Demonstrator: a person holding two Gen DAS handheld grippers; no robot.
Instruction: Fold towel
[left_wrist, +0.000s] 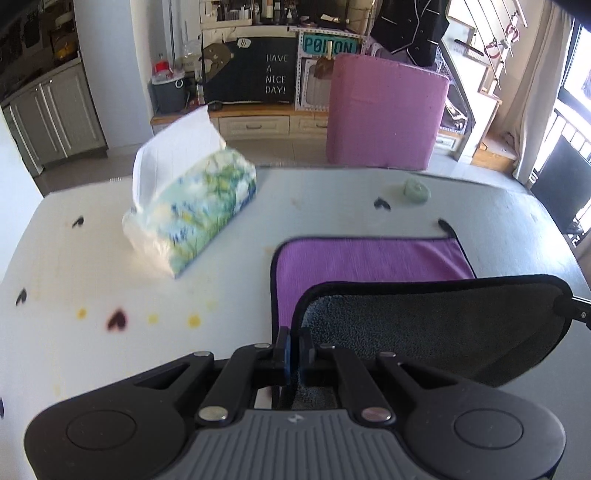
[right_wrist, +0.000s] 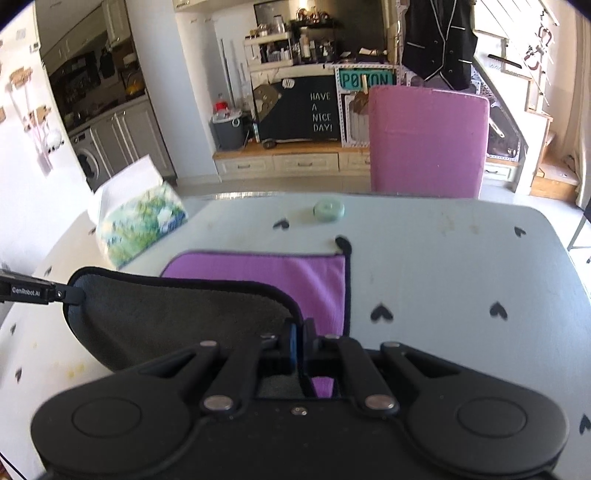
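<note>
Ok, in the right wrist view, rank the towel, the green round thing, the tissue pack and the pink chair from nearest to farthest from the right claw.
1. Towel, gripped in the right claw.
2. Green round thing, mid-table ahead; the tissue pack, far left, is too close to call against it.
3. Pink chair, beyond the table's far edge.

Purple towel, grey underside lifted, half-folded

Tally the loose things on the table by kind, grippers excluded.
Towel: 1, purple one side, grey the other, near edge lifted by both grippers
Tissue pack: 1
Small green round thing: 1
Total: 3
</note>
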